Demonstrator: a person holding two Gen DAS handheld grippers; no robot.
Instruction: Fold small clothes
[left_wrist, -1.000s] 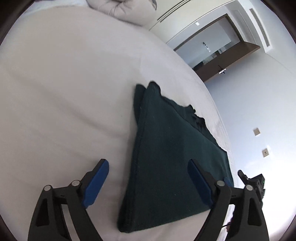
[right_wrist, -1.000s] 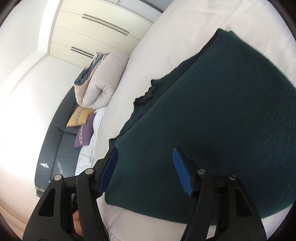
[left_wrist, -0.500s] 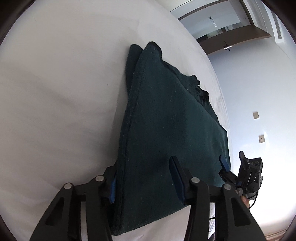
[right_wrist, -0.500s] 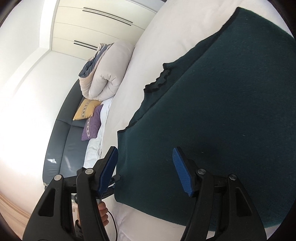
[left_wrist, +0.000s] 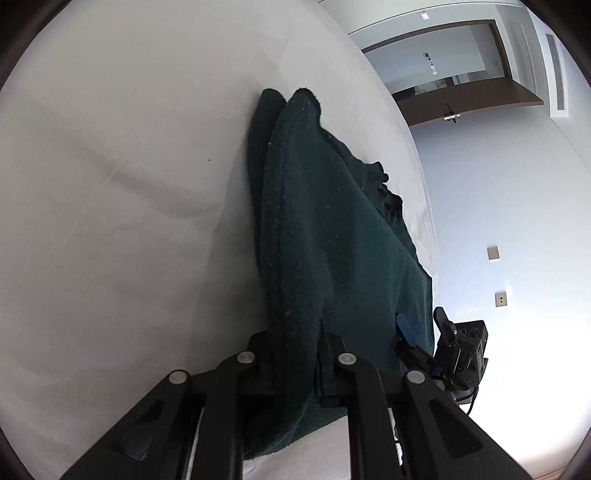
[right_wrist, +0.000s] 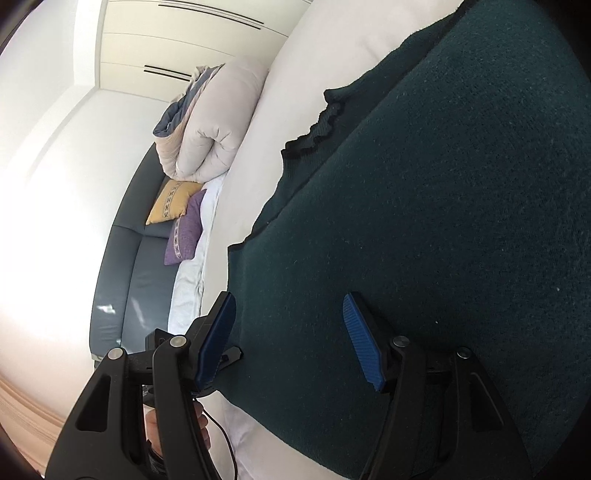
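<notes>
A dark green knitted garment (left_wrist: 332, 236) lies on the white bed (left_wrist: 122, 192), already doubled over once: two layers show along its far corner and near edge, so at least one fold looks done. The left tongs (left_wrist: 295, 354) are closing on the near corner of the garment, with the doubled fabric bunched between the jaws and pressed by them. The right tongs (right_wrist: 291, 339) stand apart, the blue pads (right_wrist: 360, 339) straddling the other near corner of the cloth without pinching it; the fabric runs between them and lies flat. In the right wrist view a hand (right_wrist: 173, 435) shows below the tongs.

What seems left is for the right side to clamp its corner, then both corners to be carried across for a further fold, and the result smoothed into a compact shape.
</notes>
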